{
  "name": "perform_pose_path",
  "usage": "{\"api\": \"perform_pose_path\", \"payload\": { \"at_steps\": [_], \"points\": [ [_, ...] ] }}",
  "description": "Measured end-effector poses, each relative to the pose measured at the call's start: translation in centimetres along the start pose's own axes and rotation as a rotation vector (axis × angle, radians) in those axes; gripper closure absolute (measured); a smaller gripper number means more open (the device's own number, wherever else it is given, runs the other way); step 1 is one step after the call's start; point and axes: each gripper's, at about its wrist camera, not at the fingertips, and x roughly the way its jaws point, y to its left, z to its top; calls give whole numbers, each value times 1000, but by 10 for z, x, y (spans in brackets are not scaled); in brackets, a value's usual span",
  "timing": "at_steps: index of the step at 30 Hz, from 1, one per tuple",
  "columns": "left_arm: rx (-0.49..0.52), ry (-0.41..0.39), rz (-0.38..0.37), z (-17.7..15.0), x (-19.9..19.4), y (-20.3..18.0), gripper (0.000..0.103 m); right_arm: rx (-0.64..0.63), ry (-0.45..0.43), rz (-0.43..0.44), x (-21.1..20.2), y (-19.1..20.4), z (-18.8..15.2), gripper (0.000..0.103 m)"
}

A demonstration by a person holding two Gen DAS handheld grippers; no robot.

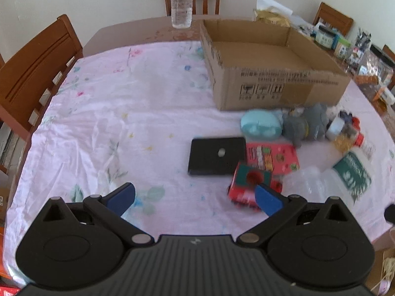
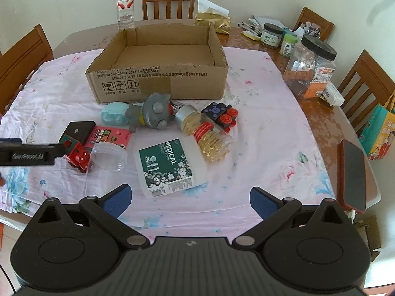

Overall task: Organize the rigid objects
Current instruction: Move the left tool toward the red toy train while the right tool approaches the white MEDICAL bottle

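An open cardboard box [image 2: 158,81] [image 1: 276,83] stands on the pink cloth. In front of it lie a teal case [image 2: 113,116], a grey toy [image 2: 153,113], a black flat box [image 1: 216,156], a pink card pack [image 1: 274,157], a red-green cube [image 1: 249,185] [image 2: 76,155], a clear jar [image 2: 108,155], a medical bottle [image 2: 170,167], a capsule jar [image 2: 209,135] and a black-red block [image 2: 222,116]. My left gripper [image 1: 195,199] is open, its right finger close to the cube; it also shows in the right wrist view [image 2: 27,153]. My right gripper [image 2: 188,199] is open near the medical bottle.
A water bottle [image 2: 126,5] stands behind the box. Jars [image 2: 311,66] and clutter line the right table side, and a red phone [image 2: 353,175] lies at the right edge. Wooden chairs [image 1: 32,74] surround the table.
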Motion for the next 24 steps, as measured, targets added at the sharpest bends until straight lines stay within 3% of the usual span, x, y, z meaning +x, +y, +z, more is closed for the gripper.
{"api": "perform_pose_path", "payload": {
  "at_steps": [6,13,18,24],
  "points": [
    [23,38,19,-24,-6,8,1,-7,7,7,5,3,-3,0],
    [18,-59,-6,7,-11,6,1,-5,-14,8,0,1,-2,0],
    [72,-46,7,15,7,-4,0,5,-21,-2,-5,-1,-4,0],
    [55,-19,-43,4,5,7,0,15,-16,-14,-3,-4,-3,0]
  ]
}}
